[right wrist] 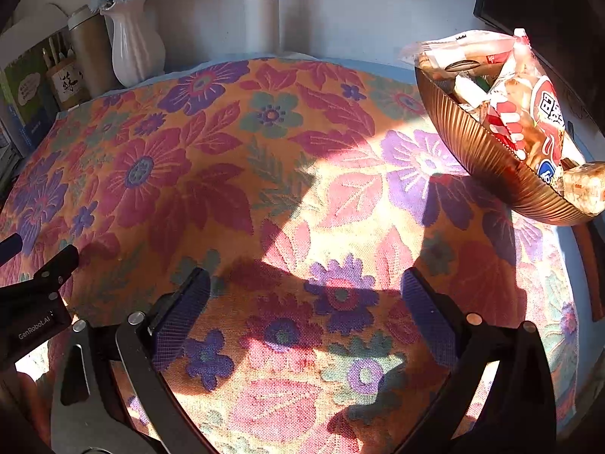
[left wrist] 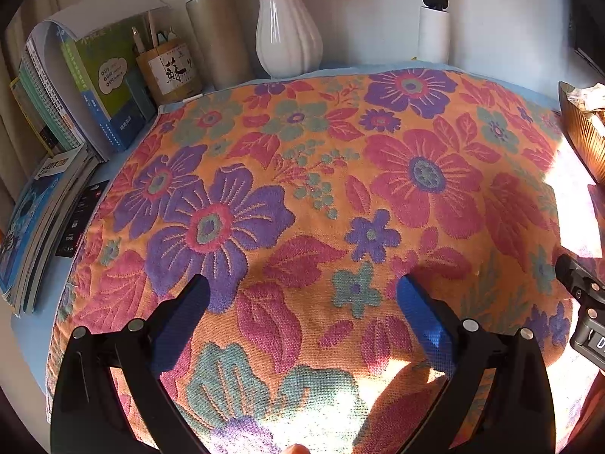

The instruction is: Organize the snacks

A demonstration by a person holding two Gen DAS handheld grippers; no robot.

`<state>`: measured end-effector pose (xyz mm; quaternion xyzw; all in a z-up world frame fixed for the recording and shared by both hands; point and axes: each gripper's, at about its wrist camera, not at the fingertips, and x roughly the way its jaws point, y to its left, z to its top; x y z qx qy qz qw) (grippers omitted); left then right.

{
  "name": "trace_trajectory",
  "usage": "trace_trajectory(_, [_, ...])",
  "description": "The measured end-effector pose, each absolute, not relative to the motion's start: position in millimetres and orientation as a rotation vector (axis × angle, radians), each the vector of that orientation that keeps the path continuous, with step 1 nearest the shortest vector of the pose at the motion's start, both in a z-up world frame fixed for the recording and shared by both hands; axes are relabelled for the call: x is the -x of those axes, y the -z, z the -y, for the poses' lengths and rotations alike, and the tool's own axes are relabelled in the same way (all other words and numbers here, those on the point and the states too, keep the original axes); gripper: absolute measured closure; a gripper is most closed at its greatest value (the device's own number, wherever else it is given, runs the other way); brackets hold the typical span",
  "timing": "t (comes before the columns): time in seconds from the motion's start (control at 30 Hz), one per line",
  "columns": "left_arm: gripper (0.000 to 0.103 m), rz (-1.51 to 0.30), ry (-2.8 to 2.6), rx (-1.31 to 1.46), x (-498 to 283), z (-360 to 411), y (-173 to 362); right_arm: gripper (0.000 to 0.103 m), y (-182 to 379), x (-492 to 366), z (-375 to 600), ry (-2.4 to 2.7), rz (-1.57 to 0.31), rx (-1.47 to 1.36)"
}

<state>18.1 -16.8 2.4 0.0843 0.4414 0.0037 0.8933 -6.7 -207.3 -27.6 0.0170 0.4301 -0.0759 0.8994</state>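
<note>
A floral cloth (right wrist: 264,174) covers the counter, where both empty claws, left claw (left wrist: 302,291) and right claw (right wrist: 304,283), gape near a ribbed bowl (right wrist: 487,159) of light, crinkly, probably slippery snack packets (right wrist: 529,113), best pinched by their edges.

wall (right wrist: 359,11): white, straight ahead of jaws | tablecloth (left wrist: 302,174): floral orange, under jaws | sunlight patches: right of jaws | books (left wrist: 75,87): far left

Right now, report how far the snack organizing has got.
Looks nearly or fully done: the wrapped snacks sit piled in the ribbed brown bowl, and none shows loose on the floral cloth. Nothing is in hand: the left gripper and right gripper are both open and empty. Left: none visible.
</note>
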Motion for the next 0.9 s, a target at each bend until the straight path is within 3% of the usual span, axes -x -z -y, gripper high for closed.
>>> trace_trajectory(0.3, [0.005,-0.978,0.022,-0.072,-26,4,5,0.003,31,6,207,0.179,-0.911,-0.073])
trace_trajectory(0.9, [0.005,-0.930,0.033,-0.037,-19,2,8,0.003,32,11,210,0.153,-0.860,-0.079])
